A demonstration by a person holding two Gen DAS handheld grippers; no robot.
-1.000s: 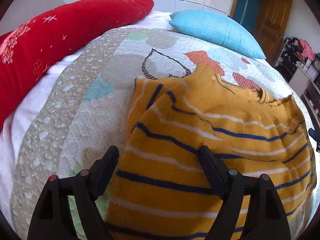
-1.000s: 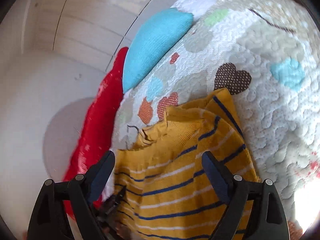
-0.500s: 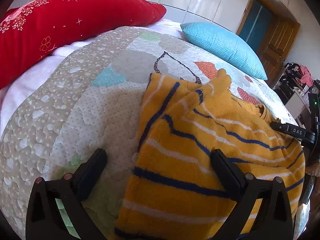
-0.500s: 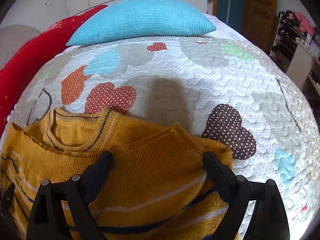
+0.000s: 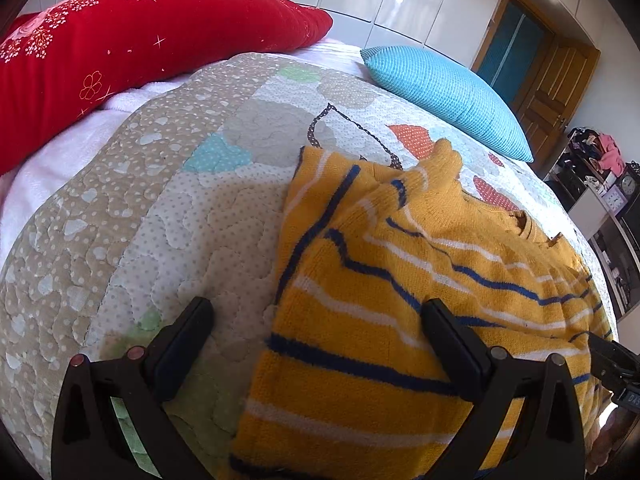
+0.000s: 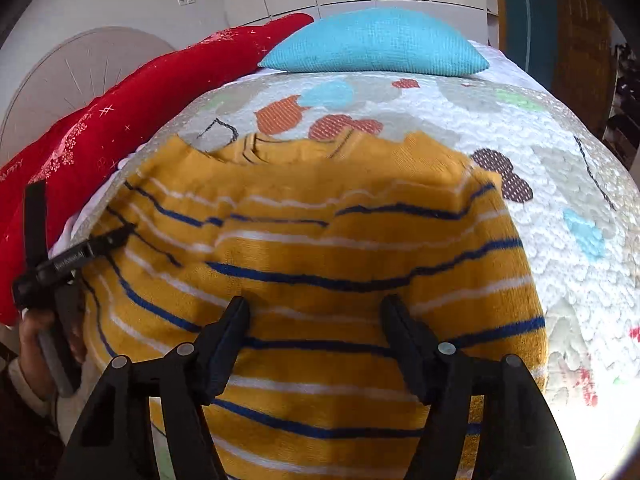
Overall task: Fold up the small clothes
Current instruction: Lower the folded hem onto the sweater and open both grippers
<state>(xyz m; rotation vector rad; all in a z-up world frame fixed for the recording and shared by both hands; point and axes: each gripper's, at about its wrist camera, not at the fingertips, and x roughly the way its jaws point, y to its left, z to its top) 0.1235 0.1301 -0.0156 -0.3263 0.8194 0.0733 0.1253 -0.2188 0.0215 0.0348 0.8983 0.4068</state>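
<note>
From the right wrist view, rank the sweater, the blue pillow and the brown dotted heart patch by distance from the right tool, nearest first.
1. Sweater: directly under and ahead of the right tool, between its open fingers.
2. Brown heart patch: on the quilt, ahead and to the right, just past the sweater's shoulder.
3. Blue pillow: at the far end of the bed, straight ahead.

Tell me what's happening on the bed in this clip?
A person with a gripper in each hand is folding a small yellow striped sweater on a patchwork quilt. Both sleeves look already folded in over the body. The left gripper and right gripper are both open above the sweater's lower half, holding nothing. A red pillow and a blue pillow lie at the head of the bed.
</note>
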